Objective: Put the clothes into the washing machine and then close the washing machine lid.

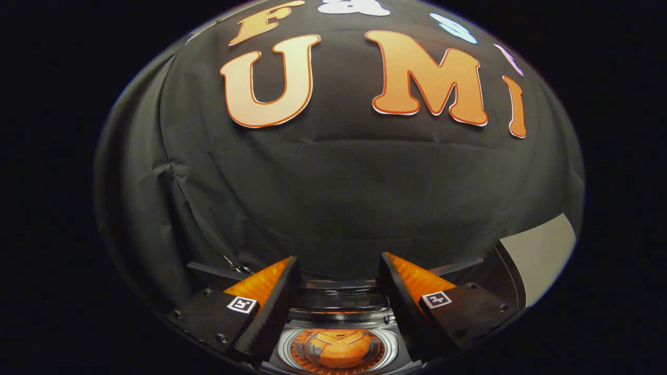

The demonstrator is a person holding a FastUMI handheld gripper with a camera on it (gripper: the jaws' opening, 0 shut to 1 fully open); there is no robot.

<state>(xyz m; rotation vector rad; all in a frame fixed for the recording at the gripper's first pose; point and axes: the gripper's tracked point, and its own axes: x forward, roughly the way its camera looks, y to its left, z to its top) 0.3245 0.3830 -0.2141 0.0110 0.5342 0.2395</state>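
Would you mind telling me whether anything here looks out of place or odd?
Nothing stands out. The claw is open and holds nothing, its fingers apart above the round silver-rimmed washing machine tub, whose orange drum is visible. I cannot tell whether any clothes are inside. A pale panel sits beyond the right finger.

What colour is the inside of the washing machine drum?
Orange, in the gripper view, where the drum sits below the open claw.

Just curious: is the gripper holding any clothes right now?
No, the gripper is open with nothing between its fingers, above the washing machine's open drum.
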